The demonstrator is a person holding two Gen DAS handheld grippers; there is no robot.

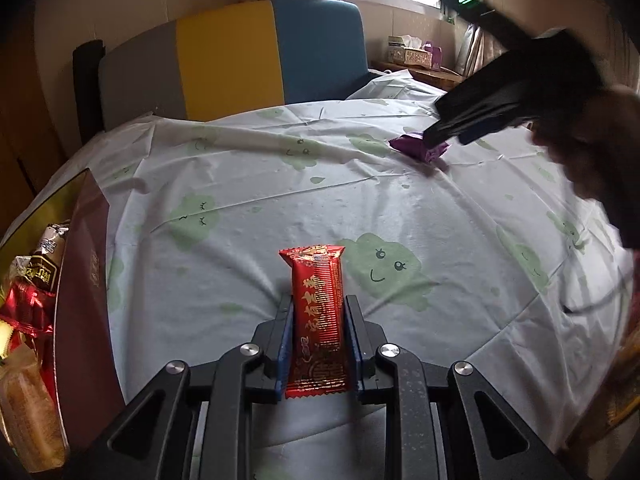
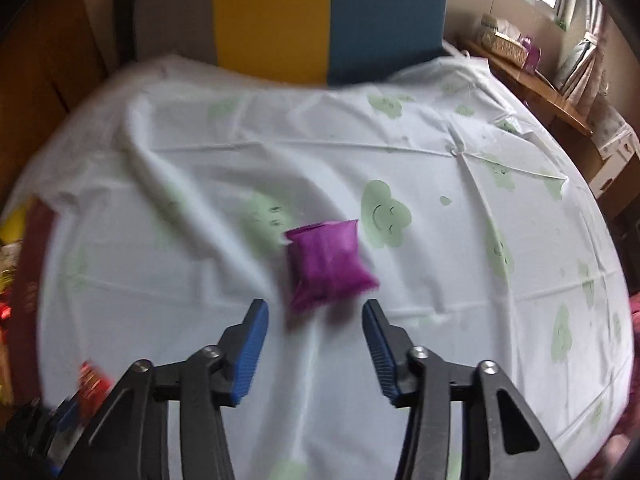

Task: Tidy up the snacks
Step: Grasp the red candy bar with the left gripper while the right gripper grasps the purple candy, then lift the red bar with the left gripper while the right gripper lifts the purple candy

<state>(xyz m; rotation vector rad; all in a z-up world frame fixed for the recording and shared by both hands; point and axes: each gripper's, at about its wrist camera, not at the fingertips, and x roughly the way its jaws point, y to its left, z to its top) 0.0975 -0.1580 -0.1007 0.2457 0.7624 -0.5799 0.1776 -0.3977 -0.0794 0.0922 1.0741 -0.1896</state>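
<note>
My left gripper [image 1: 318, 308] is shut on a long red snack bar [image 1: 318, 312] with gold print, held lengthwise between the blue pads above the white cloth with green clouds. A small purple snack packet [image 2: 330, 264] lies on the cloth just ahead of my right gripper [image 2: 316, 312]. The right jaws stand apart with nothing between the pads, and the packet sits beyond the fingertips. In the left wrist view the right gripper [image 1: 444, 134] hangs over the same purple packet [image 1: 418, 148] at the far right, held by a hand.
A dark red box [image 1: 86, 280] with several wrapped snacks inside stands at the left edge of the table. A grey, yellow and blue chair back [image 1: 232, 56] rises behind the table. A wooden shelf [image 2: 532, 84] with a tissue box lies at the far right.
</note>
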